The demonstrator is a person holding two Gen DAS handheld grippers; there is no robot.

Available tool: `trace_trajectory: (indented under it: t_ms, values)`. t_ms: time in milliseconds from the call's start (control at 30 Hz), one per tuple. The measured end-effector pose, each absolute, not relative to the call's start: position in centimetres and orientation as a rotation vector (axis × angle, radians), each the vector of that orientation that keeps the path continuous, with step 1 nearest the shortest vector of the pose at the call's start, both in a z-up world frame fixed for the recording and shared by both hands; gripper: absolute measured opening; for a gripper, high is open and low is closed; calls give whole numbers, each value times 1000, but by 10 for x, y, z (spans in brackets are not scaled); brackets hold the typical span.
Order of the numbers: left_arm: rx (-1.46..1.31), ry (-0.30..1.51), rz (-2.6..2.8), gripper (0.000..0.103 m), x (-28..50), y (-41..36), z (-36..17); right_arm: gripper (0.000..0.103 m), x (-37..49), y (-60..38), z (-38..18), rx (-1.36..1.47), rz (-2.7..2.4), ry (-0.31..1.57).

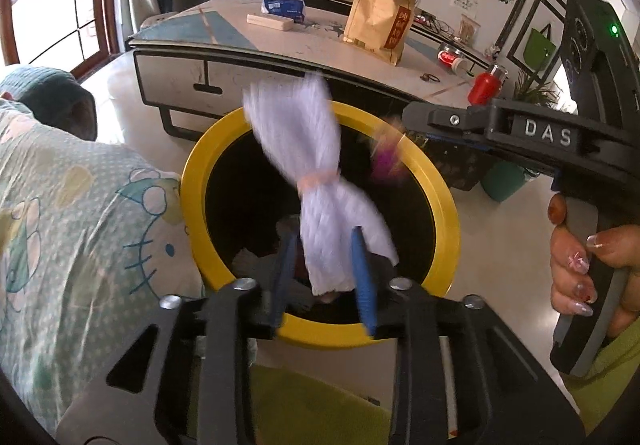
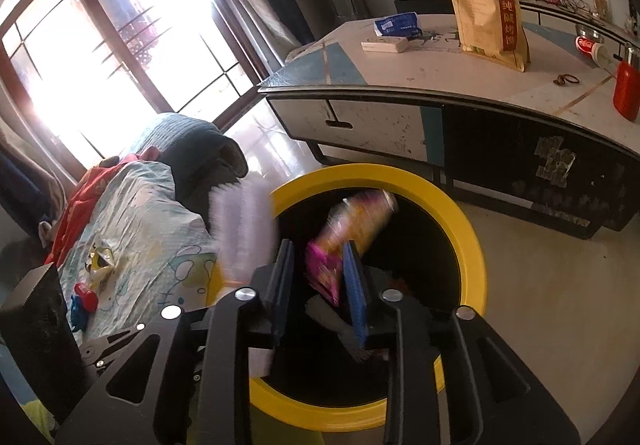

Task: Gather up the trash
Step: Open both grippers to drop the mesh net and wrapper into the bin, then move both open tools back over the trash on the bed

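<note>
A: What is the left gripper (image 1: 325,277) doing?

B: Its blue fingers (image 1: 363,277) are standing apart over the yellow-rimmed trash bin (image 1: 192,181). A white tissue bundle (image 1: 308,173), banded at the middle, is blurring between them; I cannot tell whether they are touching it.

A: And the right gripper (image 2: 318,285)?

B: It is hanging over the same bin (image 2: 472,245), fingers parted, with a pink-and-orange snack wrapper (image 2: 352,233) blurring between them above the black opening. In the left view a hand (image 1: 580,273) is gripping its handle.

A: What is lying around?

B: A cartoon-print blanket (image 1: 80,213) is pressing against the bin's left side, with a crumpled gold wrapper (image 2: 98,259) on it. Farther back, a coffee table (image 1: 280,41) is carrying a brown paper bag (image 1: 380,17), a tissue pack (image 1: 282,7) and a red bottle (image 1: 486,87).
</note>
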State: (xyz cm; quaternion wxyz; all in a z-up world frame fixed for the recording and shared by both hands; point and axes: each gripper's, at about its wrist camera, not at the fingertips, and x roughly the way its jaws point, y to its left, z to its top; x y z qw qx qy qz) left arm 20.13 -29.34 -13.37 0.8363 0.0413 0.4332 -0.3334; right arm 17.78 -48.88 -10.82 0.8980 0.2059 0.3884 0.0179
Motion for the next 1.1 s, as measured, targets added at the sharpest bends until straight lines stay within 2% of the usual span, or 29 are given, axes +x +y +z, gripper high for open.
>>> trace_trajectory:
  t_ms: [33,167,233,267,333,433,667,1100]
  values:
    - [81,915,-704,39,201,-293,-133,31,178,-490,-109,427,35,806]
    - [59,902,-680,50,199,-284,-127,35,176,-493,-110,445,25,803]
    - [56,883,-665,67,196,-277,-122,41,174,-493,-108,445,10,790]
    - [50,866,-656,71,194,-272,-117,45,173,-493,-107,444,5,785]
    - [31,846,-644,84,192,-265,-111,47,171,-492,-105,437,-3,776]
    - [8,834,-626,92,190,-256,-105,54,168,-488,-100,421,-11,761]
    - [17,770,-582,92,174,-239,-88,63,163,-478,-87,385,-22,723]
    - [-2,687,-461,92,158,-192,-64,65,157,-443,-74,328,21,697]
